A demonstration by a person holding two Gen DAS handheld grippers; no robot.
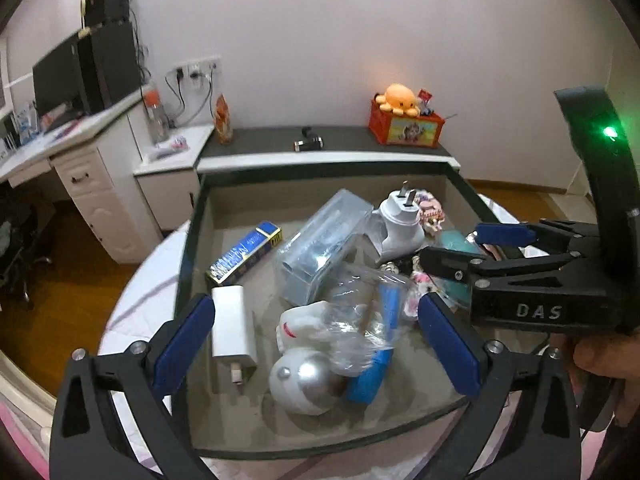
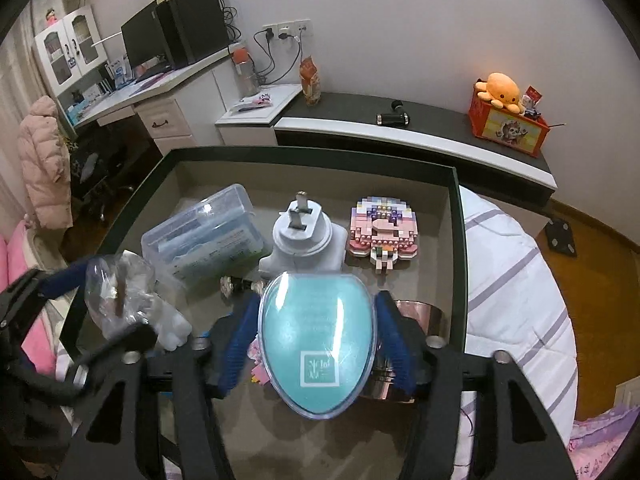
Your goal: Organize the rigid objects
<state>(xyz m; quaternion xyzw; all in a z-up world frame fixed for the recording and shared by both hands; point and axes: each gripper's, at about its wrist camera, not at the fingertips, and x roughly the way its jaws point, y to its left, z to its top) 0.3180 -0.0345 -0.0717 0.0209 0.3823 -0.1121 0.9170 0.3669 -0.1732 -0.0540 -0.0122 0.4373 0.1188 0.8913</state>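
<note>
A shallow box (image 1: 192, 216) (image 2: 456, 216) on the bed holds many small objects. My right gripper (image 2: 316, 340) is shut on a teal egg-shaped case (image 2: 316, 340), its blue pads on both sides, just above the box floor; it shows from the side in the left wrist view (image 1: 452, 248). My left gripper (image 1: 316, 344) is open over a white astronaut figure (image 1: 300, 376) and a crinkled clear bag (image 1: 360, 312). Around lie a white charger (image 1: 232, 328), a blue pack (image 1: 244, 256), a clear plastic case (image 1: 320, 248) (image 2: 204, 236), a white plug adapter (image 1: 400, 220) (image 2: 304, 236) and a pink brick figure (image 2: 384, 232).
A shiny metal ring (image 2: 416, 312) lies beside the right gripper's right finger. Behind the box runs a dark ledge (image 2: 400, 112) with an orange crate (image 2: 508, 128) and a plush octopus (image 2: 504, 88). A white desk (image 2: 160, 92) stands at the left. Striped bedding (image 2: 516, 280) lies to the right.
</note>
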